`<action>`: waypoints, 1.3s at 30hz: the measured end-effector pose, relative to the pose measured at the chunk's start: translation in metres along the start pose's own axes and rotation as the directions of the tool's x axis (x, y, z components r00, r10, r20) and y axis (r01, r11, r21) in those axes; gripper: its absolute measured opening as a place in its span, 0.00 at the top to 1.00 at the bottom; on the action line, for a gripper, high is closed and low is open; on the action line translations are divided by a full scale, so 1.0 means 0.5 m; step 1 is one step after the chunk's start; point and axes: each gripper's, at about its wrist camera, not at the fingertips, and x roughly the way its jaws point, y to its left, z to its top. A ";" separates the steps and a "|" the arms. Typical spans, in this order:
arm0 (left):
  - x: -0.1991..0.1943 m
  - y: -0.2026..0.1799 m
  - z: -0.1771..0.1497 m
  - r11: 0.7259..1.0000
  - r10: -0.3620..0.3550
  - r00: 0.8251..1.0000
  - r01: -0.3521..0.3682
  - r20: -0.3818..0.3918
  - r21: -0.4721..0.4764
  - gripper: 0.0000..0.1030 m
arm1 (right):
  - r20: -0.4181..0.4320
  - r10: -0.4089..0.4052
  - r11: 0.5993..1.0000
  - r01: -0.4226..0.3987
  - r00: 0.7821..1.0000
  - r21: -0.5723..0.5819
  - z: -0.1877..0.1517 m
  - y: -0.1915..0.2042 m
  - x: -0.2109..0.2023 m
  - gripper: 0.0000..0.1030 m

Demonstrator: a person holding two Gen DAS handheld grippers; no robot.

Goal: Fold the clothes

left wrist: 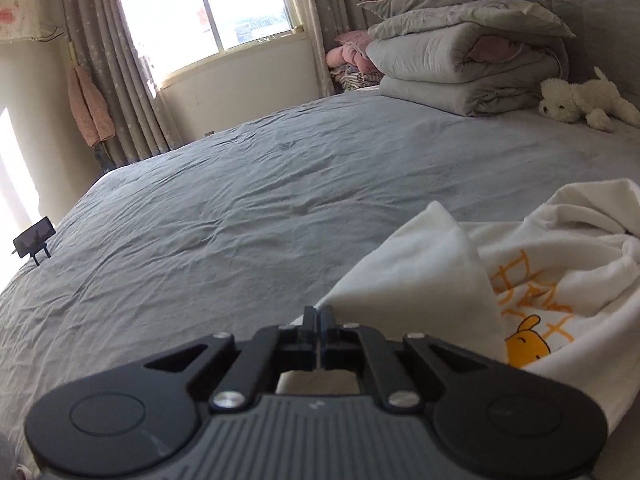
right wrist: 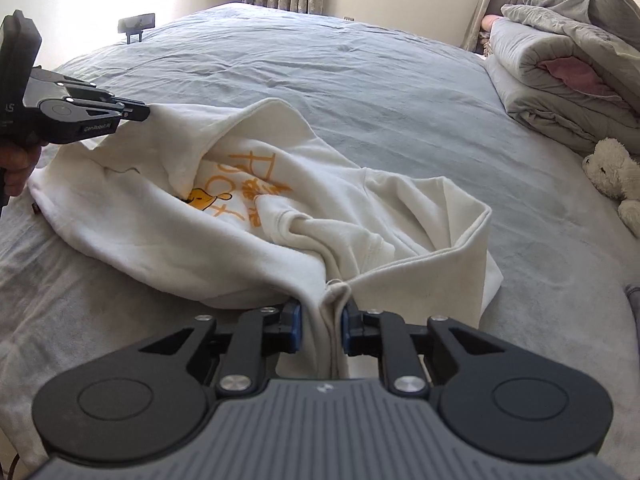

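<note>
Holding: a white cotton sweatshirt with an orange cartoon print (right wrist: 280, 208), crumpled on the grey-blue wrinkled bedsheet (right wrist: 360, 80), near my edge of the bed.
Garment state: bunched, not flat; one flap is lifted and tented over the orange lettering, and a hem or cuff edge stands up on the right side.
Step in hand: I judge this as spreading or turning the garment between two grips; whether I am opening it out to lay flat or drawing a fold across, the pictures do not settle.
Next move: whichever it is, both grips need to stay firm and the cloth between them needs to go taut, so the bunched middle smooths out.
Left claw (right wrist: 138, 112): fingers pressed together, pinching a raised corner of the white cloth; in my left wrist view the tips meet with no gap.
Right claw (right wrist: 322, 320): partly open, blue pads either side of a gathered fold of the cloth; the fabric fills the gap, so I read it as gripped.
Around: a folded grey quilt stack (right wrist: 560, 80) and a white plush toy dog (right wrist: 612, 176) lie well apart on the far right; a small black phone on a stand (right wrist: 136, 26) sits at the far edge.
</note>
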 end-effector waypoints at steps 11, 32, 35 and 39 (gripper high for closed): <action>-0.257 0.163 -0.031 0.732 -0.204 0.971 0.234 0.123 -0.640 1.00 | 0.349 -0.247 0.969 0.233 0.904 0.082 0.082 -0.094 -0.164 0.86; -0.098 0.010 0.049 0.893 -0.310 0.949 0.270 -0.056 -0.361 0.14 | 0.110 -0.008 0.903 -0.040 0.994 0.429 0.017 -0.206 -0.059 0.35; -0.007 -0.050 0.064 0.896 -0.343 0.933 0.293 -0.103 -0.333 0.11 | 0.144 0.045 0.843 -0.115 0.989 0.525 0.007 -0.232 -0.060 0.34; 0.097 -0.130 0.058 0.884 -0.403 0.895 0.326 -0.193 -0.335 0.10 | 0.193 0.112 0.745 -0.211 0.975 0.633 -0.004 -0.261 -0.059 0.34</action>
